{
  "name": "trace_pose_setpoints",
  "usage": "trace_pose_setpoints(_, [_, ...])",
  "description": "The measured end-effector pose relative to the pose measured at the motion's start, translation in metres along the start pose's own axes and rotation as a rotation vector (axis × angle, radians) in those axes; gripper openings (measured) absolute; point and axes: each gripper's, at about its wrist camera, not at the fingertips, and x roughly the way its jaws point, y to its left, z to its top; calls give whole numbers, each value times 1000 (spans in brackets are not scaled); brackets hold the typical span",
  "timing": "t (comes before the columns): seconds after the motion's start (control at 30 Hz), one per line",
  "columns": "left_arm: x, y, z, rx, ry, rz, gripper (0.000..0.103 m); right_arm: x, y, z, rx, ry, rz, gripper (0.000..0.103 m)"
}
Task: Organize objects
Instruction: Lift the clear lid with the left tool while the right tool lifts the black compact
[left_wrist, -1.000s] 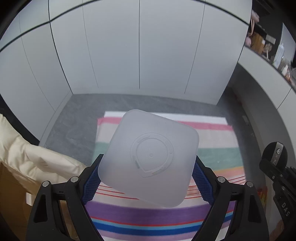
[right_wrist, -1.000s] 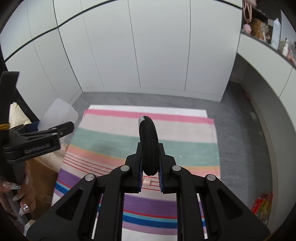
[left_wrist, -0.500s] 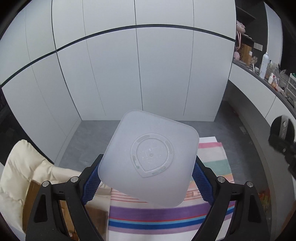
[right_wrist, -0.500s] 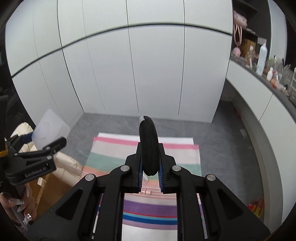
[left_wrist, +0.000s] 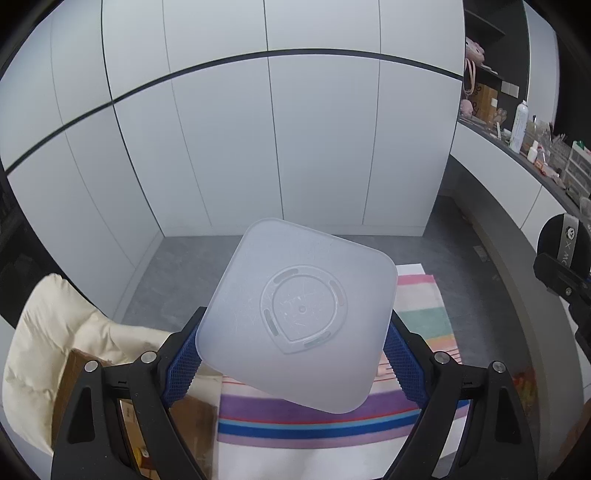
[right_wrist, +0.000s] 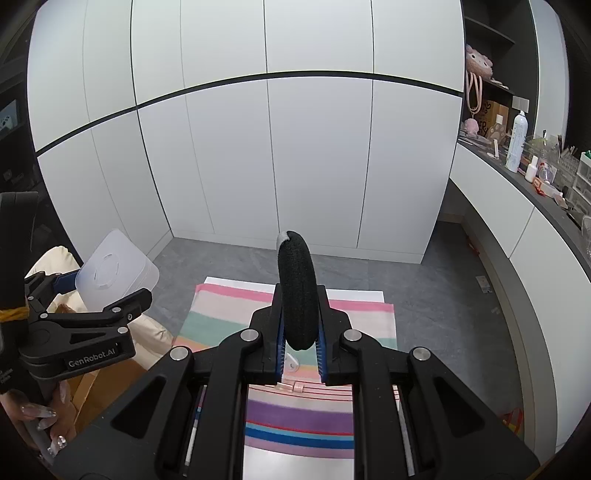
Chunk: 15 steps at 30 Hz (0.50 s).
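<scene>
Gripping a frosted, square plastic container (left_wrist: 299, 314) by two opposite sides, the left tongs (left_wrist: 293, 356) hold it in the air with its flat base, marked by a moulded ring, turned toward the camera. Their blue pads (left_wrist: 404, 363) press against its walls, and the container tilts slightly. The right tongs (right_wrist: 299, 345) are clamped tight on a black, padded ring-shaped object (right_wrist: 297, 291), which stands on edge between the jaws and rises above them; a grey tab shows at its top. Seen from the right wrist, the left tongs and container are off to the left, well apart from the black ring. Below both lies a striped rug (right_wrist: 295, 417) on a grey floor (right_wrist: 436, 288). A cream padded cushion (left_wrist: 48, 339) and a brown cardboard box (left_wrist: 192, 417) sit to the left. White cabinet doors (right_wrist: 314, 155) fill the back, and a surface (right_wrist: 517, 177) at the right carries bottles and small items.
</scene>
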Motion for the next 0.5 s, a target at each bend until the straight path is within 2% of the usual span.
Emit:
trace_pose_setpoints(0.33, [-26, 2, -18, 7, -40, 24, 89, -23, -1, -16, 29, 9, 21, 13])
trace_pose_setpoints(0.5, [-51, 11, -35, -48, -62, -8, 89, -41, -1, -35, 47, 36, -3, 13])
